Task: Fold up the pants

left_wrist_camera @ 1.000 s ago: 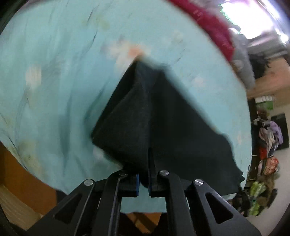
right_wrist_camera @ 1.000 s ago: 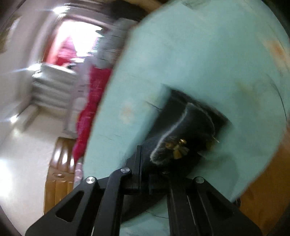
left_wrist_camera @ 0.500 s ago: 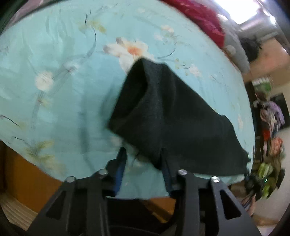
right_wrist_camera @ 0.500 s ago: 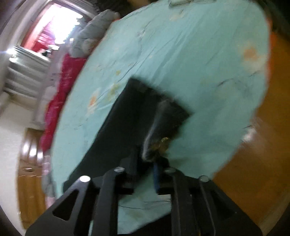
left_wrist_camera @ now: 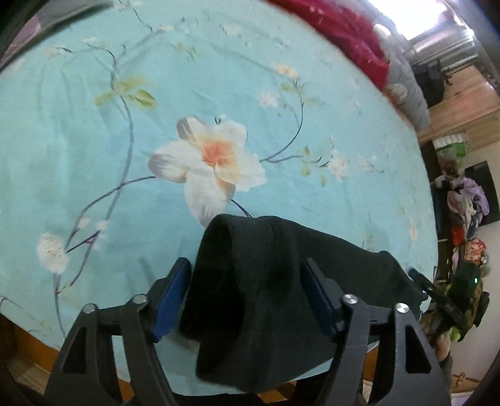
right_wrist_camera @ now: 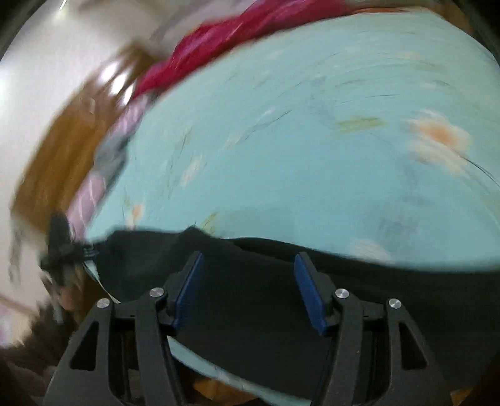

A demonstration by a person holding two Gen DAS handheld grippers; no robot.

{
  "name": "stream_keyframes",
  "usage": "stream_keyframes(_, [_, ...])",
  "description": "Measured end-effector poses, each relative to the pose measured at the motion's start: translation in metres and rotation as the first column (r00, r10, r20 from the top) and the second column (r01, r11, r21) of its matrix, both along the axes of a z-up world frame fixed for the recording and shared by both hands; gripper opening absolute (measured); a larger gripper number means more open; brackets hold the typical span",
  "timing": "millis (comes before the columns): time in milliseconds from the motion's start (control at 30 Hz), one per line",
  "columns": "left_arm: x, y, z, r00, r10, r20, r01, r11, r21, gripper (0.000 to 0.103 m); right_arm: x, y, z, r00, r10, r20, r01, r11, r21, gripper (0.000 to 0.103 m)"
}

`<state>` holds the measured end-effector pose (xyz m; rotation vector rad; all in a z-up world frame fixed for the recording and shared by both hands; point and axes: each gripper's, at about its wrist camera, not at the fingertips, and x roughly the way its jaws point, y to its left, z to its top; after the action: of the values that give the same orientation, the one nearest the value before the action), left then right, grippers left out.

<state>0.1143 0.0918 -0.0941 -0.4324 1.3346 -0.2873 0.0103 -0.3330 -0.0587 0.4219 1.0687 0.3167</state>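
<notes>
Black pants (left_wrist_camera: 343, 268), folded into a thick bundle, lie on the turquoise flowered bed sheet (left_wrist_camera: 218, 93) near its front edge. My left gripper (left_wrist_camera: 245, 265) straddles the bundle's rounded fold. Its jaws are opening and a gap shows beside the left blue pad (left_wrist_camera: 173, 287). In the blurred right wrist view, my right gripper (right_wrist_camera: 248, 257) hovers over the same pants (right_wrist_camera: 390, 290). Its jaws are also opening, and both blue pads stand clear of the cloth. The right gripper's tip (left_wrist_camera: 437, 296) pokes in past the pants' right end in the left wrist view.
A crimson blanket (left_wrist_camera: 337, 28) and a grey quilted garment (left_wrist_camera: 406, 90) lie along the bed's far edge. The wooden bed frame (left_wrist_camera: 28, 349) runs under the front edge. Piled clothes (left_wrist_camera: 465, 200) stand against the wall at right.
Both grippers were shut on the pants and have let go and spread. The bundle now rests on the sheet. The right gripper has swung and rolled a long way, blurring its view.
</notes>
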Motion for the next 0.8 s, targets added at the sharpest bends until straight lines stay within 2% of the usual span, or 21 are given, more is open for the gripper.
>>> stream_keyframes(67, [-0.001,-0.005,-0.004,0.999,-0.036,-0.017,0.036,0.999,-0.004,0.055,0.016,0.029,-0.013,0.995,0.094,-0.032,-0.097,0.991,-0.09,0.062])
stream_keyframes(100, [-0.005,-0.006,-0.005,0.999,-0.052,-0.016,0.052,0.999,-0.001,0.055,0.02,0.041,-0.02,0.989,0.136,-0.059,-0.143,0.98,-0.135,0.06])
stream_keyframes(133, [-0.009,-0.007,-0.004,0.998,-0.061,-0.012,0.061,0.998,0.003,0.055,0.018,0.052,-0.025,0.978,0.189,-0.092,-0.2,0.971,-0.132,0.049])
stream_keyframes(167, [-0.014,-0.005,-0.005,0.998,-0.067,-0.003,0.067,0.998,0.004,0.056,0.019,0.059,-0.023,0.965,0.243,-0.099,-0.253,0.962,-0.103,0.045])
stream_keyframes(200, [-0.021,-0.003,-0.007,0.997,-0.072,0.002,0.072,0.997,0.002,0.057,0.014,0.07,-0.018,0.946,0.315,-0.084,-0.322,0.941,-0.102,0.046])
stream_keyframes(233, [-0.023,-0.004,-0.008,0.997,-0.075,0.004,0.075,0.997,0.0,0.057,0.006,0.08,-0.014,0.923,0.377,-0.074,-0.384,0.912,-0.141,0.046])
stream_keyframes(300, [-0.021,-0.004,-0.018,0.997,-0.073,-0.007,0.073,0.997,0.0,0.058,0.003,0.082,-0.017,0.905,0.413,-0.098,-0.424,0.89,-0.165,0.046])
stream_keyframes(367, [-0.017,-0.003,-0.021,0.999,-0.05,-0.017,0.05,0.999,-0.014,0.059,0.013,0.076,-0.018,0.919,0.381,-0.102,-0.394,0.905,-0.164,0.046])
stream_keyframes(433, [-0.012,-0.004,-0.019,1.0,-0.03,0.0,0.03,0.999,-0.013,0.058,0.028,0.065,-0.021,0.945,0.316,-0.087,-0.325,0.937,-0.13,0.046])
stream_keyframes(467, [-0.011,-0.005,-0.016,0.999,-0.032,0.014,0.032,0.999,-0.011,0.04,0.035,0.066,-0.025,0.95,0.302,-0.081,-0.309,0.945,-0.109,0.045])
stream_keyframes(500, [-0.01,-0.007,-0.013,0.999,-0.033,0.013,0.033,0.999,-0.011,0.029,0.031,0.073,-0.029,0.948,0.308,-0.08,-0.316,0.942,-0.116,0.033])
stream_keyframes(533, [-0.011,-0.007,-0.006,1.0,-0.018,0.019,0.018,1.0,-0.002,0.027,0.03,0.084,-0.03,0.938,0.337,-0.077,-0.345,0.924,-0.167,0.02])
stream_keyframes(567, [-0.012,-0.006,-0.001,0.999,-0.013,0.033,0.013,1.0,-0.013,0.026,0.024,0.095,-0.026,0.926,0.373,-0.067,-0.378,0.896,-0.233,0.019])
stream_keyframes(600, [-0.015,-0.004,0.005,0.998,-0.009,0.055,0.009,1.0,-0.017,0.025,0.021,0.106,-0.017,0.914,0.403,-0.053,-0.4,0.87,-0.289,0.013])
stream_keyframes(667, [-0.015,-0.004,0.007,0.995,0.008,0.1,-0.01,1.0,0.018,0.025,0.019,0.097,0.001,0.916,0.4,-0.007,-0.381,0.867,-0.321,0.012])
stream_keyframes(700, [-0.012,-0.005,0.002,0.996,0.013,0.093,-0.016,0.999,0.037,0.025,0.021,0.093,0.003,0.922,0.388,0.005,-0.365,0.871,-0.33,0.011])
stream_keyframes(800, [0.0,-0.004,-0.022,0.999,0.053,0.011,-0.053,0.998,0.046,0.025,0.04,0.089,-0.022,0.942,0.334,-0.027,-0.312,0.848,-0.427,0.011])
